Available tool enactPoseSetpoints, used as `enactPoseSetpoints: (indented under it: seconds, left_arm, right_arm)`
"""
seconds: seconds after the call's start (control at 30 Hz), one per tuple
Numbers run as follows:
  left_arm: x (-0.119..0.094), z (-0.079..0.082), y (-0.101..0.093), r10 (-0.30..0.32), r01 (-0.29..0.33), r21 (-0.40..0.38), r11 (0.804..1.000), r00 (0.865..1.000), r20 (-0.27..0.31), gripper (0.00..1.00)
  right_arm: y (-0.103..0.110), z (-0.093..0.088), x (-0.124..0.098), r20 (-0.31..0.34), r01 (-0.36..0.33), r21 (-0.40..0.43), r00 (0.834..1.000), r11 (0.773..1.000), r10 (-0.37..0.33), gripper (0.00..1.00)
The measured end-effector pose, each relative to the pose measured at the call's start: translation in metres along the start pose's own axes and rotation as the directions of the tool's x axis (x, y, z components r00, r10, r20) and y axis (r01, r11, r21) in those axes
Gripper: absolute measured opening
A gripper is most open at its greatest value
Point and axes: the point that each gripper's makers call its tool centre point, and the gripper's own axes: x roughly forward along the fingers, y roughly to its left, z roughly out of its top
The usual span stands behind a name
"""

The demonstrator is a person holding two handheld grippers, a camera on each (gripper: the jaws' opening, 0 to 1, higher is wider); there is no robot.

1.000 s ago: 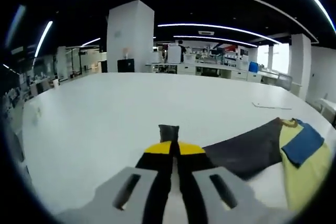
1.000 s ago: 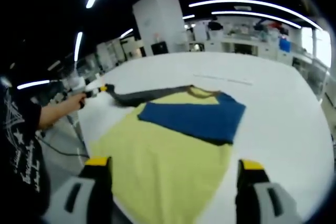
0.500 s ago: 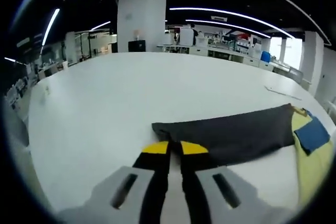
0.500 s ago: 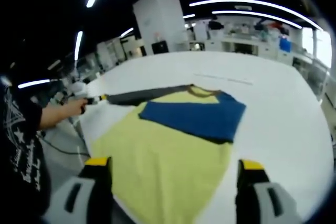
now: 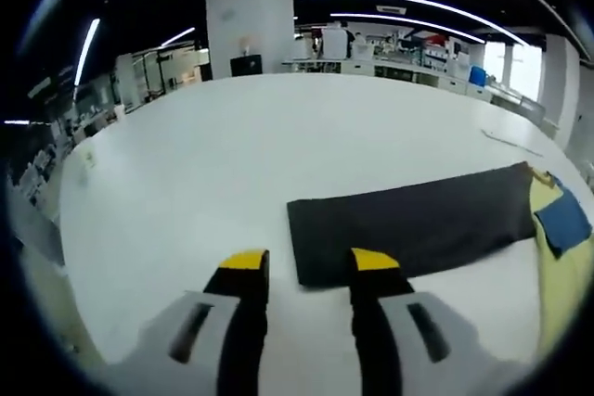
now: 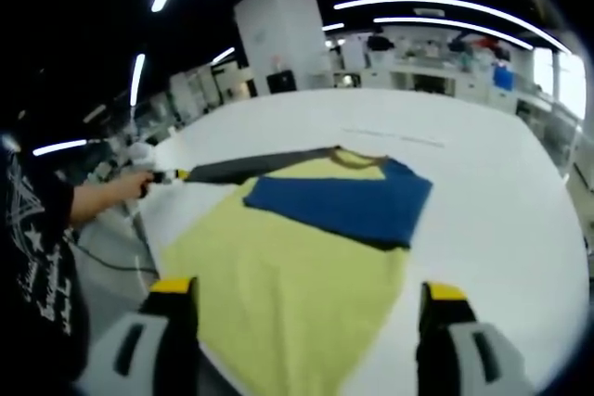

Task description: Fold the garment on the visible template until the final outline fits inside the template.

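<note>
Showing no readable writing: garment (image 6: 306,257).

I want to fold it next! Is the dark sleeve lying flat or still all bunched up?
Flat. The dark sleeve lies spread straight on the white table, its end just ahead of the open left tool.

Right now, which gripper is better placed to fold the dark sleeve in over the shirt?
Left. The left gripper is open right at the dark sleeve's cuff end; the right gripper is open over the yellow hem, far from it.
</note>
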Motion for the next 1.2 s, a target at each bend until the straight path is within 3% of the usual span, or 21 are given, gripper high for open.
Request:
enactPoseSetpoints:
  seconds: [0.27,0.67,0.83,1.03,1.2]
  left_arm:
    - [-0.001,-0.012,0.004,-0.001,-0.001,-0.026,1.0,0.998,-0.058,0.2]
    - [0.0,-0.014,0.006,0.007,-0.014,-0.073,0.997,0.996,-0.093,0.11]
    - [0.009,-0.011,0.005,-0.017,0.002,-0.093,0.996,0.987,-0.16,0.04]
    - [0.006,-0.008,-0.002,-0.017,0.008,-0.055,0.998,0.987,-0.162,0.0]
    - [0.0,0.003,-0.005,-0.02,0.014,-0.057,0.998,0.994,-0.112,0.0]
  right_arm:
    - [-0.004,-0.004,-0.002,-0.011,0.019,-0.001,1.0,1.0,-0.019,0.99]
    - [0.0,-0.006,-0.004,-0.018,0.004,-0.023,1.0,1.0,-0.004,0.99]
    - [0.0,-0.009,-0.004,-0.026,0.006,-0.028,1.0,1.0,-0.007,0.99]
    - [-0.001,-0.009,-0.006,-0.026,0.005,-0.029,1.0,1.0,-0.006,0.99]
    - [-0.004,-0.008,-0.008,-0.023,0.008,-0.03,1.0,1.0,-0.008,0.99]
